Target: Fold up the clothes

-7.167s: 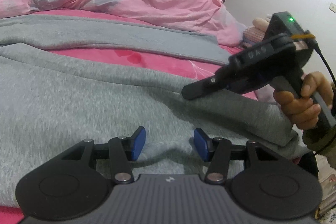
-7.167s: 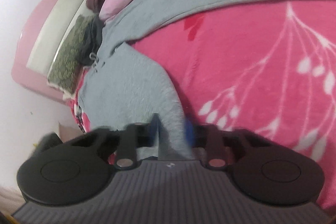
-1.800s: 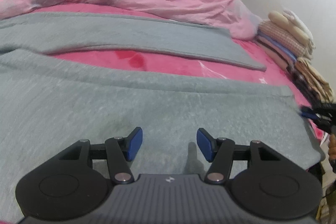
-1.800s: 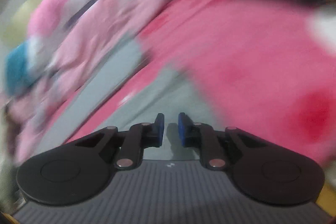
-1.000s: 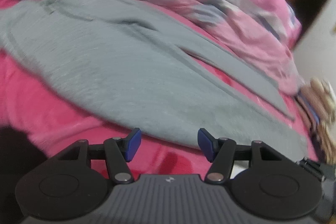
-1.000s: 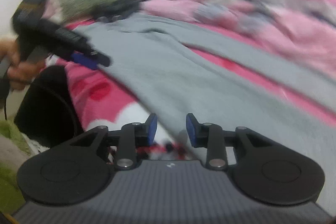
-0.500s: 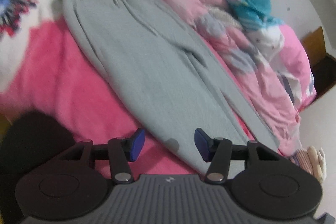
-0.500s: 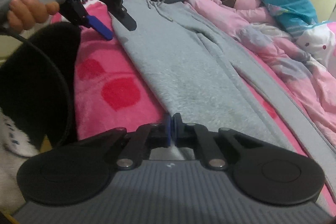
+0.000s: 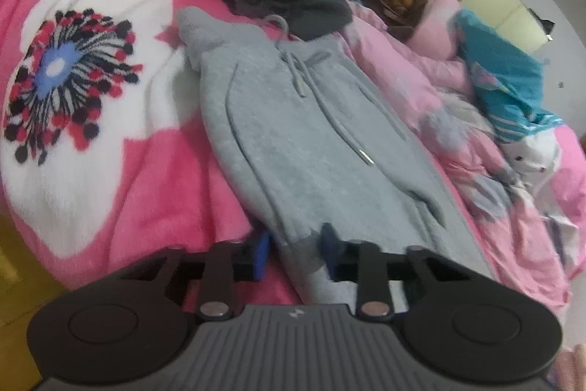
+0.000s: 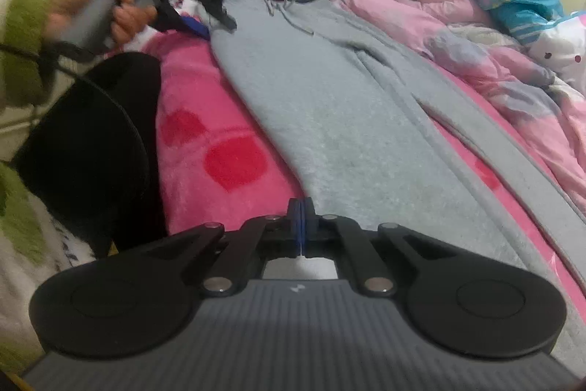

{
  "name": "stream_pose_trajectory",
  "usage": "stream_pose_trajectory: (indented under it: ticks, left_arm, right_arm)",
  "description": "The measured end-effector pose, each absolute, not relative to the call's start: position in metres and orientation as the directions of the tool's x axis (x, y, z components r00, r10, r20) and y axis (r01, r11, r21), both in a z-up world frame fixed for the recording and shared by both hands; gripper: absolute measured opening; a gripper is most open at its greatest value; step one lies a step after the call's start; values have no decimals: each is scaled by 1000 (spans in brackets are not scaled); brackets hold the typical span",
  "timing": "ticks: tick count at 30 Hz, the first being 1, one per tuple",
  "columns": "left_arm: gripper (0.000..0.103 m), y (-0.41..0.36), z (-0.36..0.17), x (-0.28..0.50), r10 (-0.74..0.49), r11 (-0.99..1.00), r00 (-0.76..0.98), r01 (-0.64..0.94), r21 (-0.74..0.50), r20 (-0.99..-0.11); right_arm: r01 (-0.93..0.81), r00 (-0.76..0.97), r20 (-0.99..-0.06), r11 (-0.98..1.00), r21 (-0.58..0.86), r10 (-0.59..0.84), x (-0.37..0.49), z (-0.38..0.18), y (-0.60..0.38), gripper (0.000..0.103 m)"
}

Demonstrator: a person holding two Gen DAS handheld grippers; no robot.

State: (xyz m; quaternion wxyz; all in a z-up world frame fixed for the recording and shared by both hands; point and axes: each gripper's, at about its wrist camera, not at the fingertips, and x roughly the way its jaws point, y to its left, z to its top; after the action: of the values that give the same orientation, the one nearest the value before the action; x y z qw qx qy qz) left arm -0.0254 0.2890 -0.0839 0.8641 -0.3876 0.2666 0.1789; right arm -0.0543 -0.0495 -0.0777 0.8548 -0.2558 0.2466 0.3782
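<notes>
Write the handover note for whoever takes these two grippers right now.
Left gripper: jaws have just been closing around the near side edge of the grey fleece drawstring sweatpants, fabric between them.
Right gripper: shut on the sweatpants' near edge further down the leg.
Sweatpants lie flat, full length on the pink floral blanket, waistband towards the pillows, legs spread apart.
Done: garment spread out, both grips set.
Left: every fold; probably bring the near leg over the far one first.
</notes>
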Motion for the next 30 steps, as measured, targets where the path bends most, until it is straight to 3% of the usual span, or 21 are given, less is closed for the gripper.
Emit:
stream_pose_trajectory:
  ticks: [4, 9, 13, 15, 19, 21, 27, 28, 29, 30]
  left_arm:
    - [10, 281, -79, -21, 148, 665, 782, -531, -525, -605]
    - [9, 274, -68, -26, 194, 695, 765, -549, -464, -614]
    - [10, 280, -77, -29, 154, 678, 770, -538, -501, -619]
    - [15, 285, -77, -33, 124, 663, 783, -522, -536, -609]
    - [32, 299, -74, -39, 113, 627, 800, -518, -582, -589]
    - [40, 305, -73, -39, 139, 606, 802, -532, -591, -581]
    - [41, 325, -76, -22, 248, 580, 776, -598, -552, -580]
    - [33, 328, -76, -16, 265, 585, 766, -611, -534, -586]
    - [22, 330, -77, -12, 277, 591, 758, -619, -518, -590]
    - [11, 331, -76, -10, 287, 596, 753, -624, -505, -592]
  right_arm:
    - [-763, 605, -611, 592, -261, 511, -53, -76, -50, 0]
    - [-773, 588, -588, 600, -206, 556, -53, -60, -55, 0]
    - [-754, 580, -591, 644, -130, 560, -38, -56, -64, 2]
    - [-751, 588, -603, 641, -159, 540, -38, -58, -66, 3]
    - [-756, 600, -596, 622, -205, 534, -46, -60, -68, 31]
    - [-757, 610, -592, 607, -240, 527, -48, -65, -63, 33]
    - [-745, 632, -608, 593, -305, 481, -44, -83, -47, 31]
    - [-738, 638, -607, 603, -303, 474, -43, -84, -46, 27]
    - [-730, 643, -606, 613, -302, 468, -41, -84, -45, 11]
    - [-722, 649, -606, 623, -300, 461, -40, -85, -45, 3]
